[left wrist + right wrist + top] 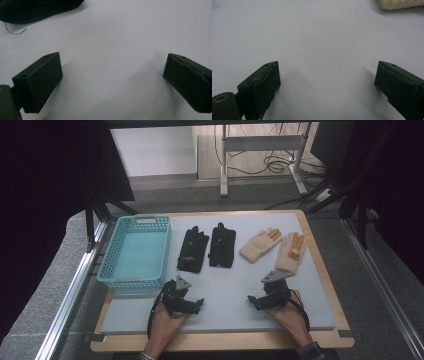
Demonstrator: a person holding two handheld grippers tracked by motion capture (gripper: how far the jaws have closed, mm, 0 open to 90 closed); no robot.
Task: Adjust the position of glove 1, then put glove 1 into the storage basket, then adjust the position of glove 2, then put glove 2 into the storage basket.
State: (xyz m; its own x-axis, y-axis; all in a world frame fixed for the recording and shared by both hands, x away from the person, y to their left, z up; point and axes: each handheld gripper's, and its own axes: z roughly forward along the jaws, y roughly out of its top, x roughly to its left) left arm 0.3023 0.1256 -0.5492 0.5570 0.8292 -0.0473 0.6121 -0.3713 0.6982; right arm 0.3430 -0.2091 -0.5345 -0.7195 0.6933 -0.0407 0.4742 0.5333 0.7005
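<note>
High view: left gripper [196, 305] and right gripper [253, 301], fingers apart and empty, low on the desk [225, 290]; black gloves [193, 249] and cream gloves [259, 245] beyond them; basket [136, 251] unfilled, sorting apparently unstarted.

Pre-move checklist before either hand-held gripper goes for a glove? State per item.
1. Left hand-held gripper jaws wide apart, nothing between them: ok.
2. Right hand-held gripper jaws wide apart, nothing between them: ok.
3. Black gloves lie flat, side by side, apart from each other: ok.
4. Cream gloves free of each other: cannot tell, their fingertips sit close.
5. Blue basket holds nothing, stands left of the gloves: ok.
6. Grey mat bare between grippers and gloves: ok.
</note>
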